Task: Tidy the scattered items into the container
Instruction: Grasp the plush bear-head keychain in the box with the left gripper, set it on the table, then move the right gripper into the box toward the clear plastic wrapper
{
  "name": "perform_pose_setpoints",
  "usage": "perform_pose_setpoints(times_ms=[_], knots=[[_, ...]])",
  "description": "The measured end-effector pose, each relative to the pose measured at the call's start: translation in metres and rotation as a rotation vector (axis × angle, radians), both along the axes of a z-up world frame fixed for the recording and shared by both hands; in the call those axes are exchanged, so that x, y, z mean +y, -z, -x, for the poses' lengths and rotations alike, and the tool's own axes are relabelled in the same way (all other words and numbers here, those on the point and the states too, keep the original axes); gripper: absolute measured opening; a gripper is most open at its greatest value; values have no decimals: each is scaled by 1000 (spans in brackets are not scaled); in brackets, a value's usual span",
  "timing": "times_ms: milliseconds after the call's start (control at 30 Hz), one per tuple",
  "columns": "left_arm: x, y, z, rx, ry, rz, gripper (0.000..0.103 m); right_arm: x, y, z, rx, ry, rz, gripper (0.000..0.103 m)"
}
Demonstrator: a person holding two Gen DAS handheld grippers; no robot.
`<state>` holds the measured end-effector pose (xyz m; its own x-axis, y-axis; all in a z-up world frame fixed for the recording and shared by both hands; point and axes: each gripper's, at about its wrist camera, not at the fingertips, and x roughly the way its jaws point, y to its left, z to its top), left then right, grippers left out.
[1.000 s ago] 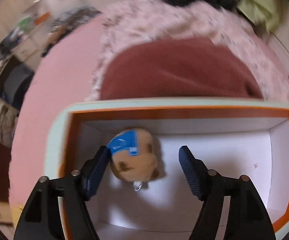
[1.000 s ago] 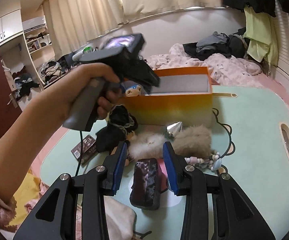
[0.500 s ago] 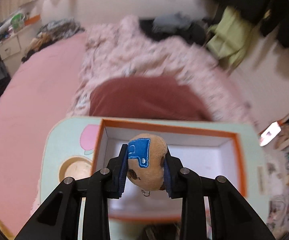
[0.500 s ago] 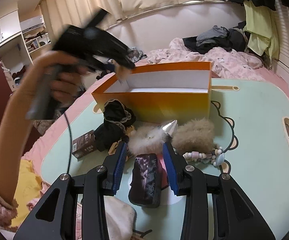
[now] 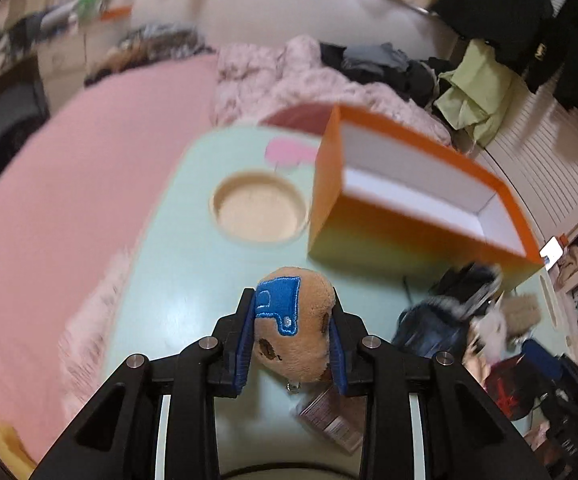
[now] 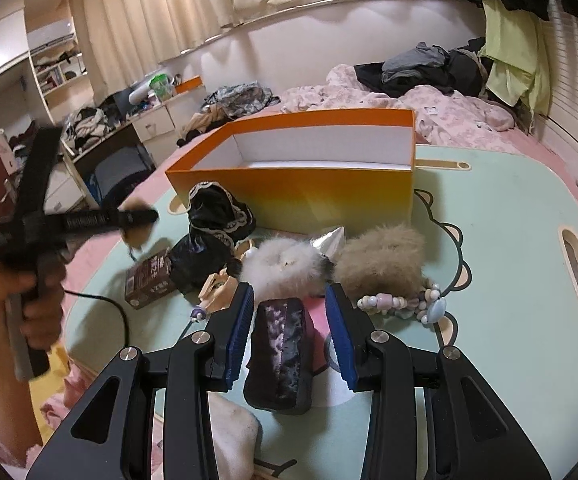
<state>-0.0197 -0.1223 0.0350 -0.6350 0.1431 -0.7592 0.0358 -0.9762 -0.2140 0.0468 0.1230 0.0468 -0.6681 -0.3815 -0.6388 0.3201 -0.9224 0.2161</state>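
My left gripper (image 5: 293, 336) is shut on a small tan plush toy (image 5: 301, 344) with a blue patch. It holds the toy above the mint-green table (image 5: 193, 280), in front of the left end of the orange box (image 5: 405, 236). In the right wrist view the same gripper (image 6: 137, 220) is a blur at the left, in a person's hand (image 6: 37, 308). The box (image 6: 309, 196) stands open with its white inside showing. My right gripper (image 6: 289, 320) is open around a dark purple pouch (image 6: 281, 352) lying on the table, its pads clear of both sides.
In front of the box lie a black lace cloth (image 6: 217, 216), a small brown carton (image 6: 151, 280), a white fluffy ball (image 6: 285, 268), a beige one (image 6: 381, 264), a silver cone (image 6: 329, 240) and a bead string (image 6: 401, 304). A round cup recess (image 5: 259, 212) sits left of the box.
My left gripper closed on the plush toy inside the box, then carried it out and off to the left, over the table. The right gripper stayed where it was.
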Motion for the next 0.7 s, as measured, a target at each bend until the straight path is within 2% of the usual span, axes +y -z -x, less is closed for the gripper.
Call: perform_pose_setpoints(times_ms=[67,200,333,400,467,533,700], knots=[[6,2,-7,32,0,4,31,-2,0,-2,6,3,-15,39],[31,3,-13,30,98,-11,32,-5,1,-3,-2,6,-30,39],[44,5,-18,58,114,55,35,-6,2,-4,-6,7,-37,39],[42,4,-21,65,116,49,41,-6,2,-5,-5,11,-34,39],[39,1,-27,79,118,34,67,-6,1,-5,-3,17,-30,39],[36,-4,-35,115,106,44,77,-5,0,-5,-1,19,-29,39],[29,-11,-48,173,78,35,82,-7,-3,-7,8,18,-47,39]])
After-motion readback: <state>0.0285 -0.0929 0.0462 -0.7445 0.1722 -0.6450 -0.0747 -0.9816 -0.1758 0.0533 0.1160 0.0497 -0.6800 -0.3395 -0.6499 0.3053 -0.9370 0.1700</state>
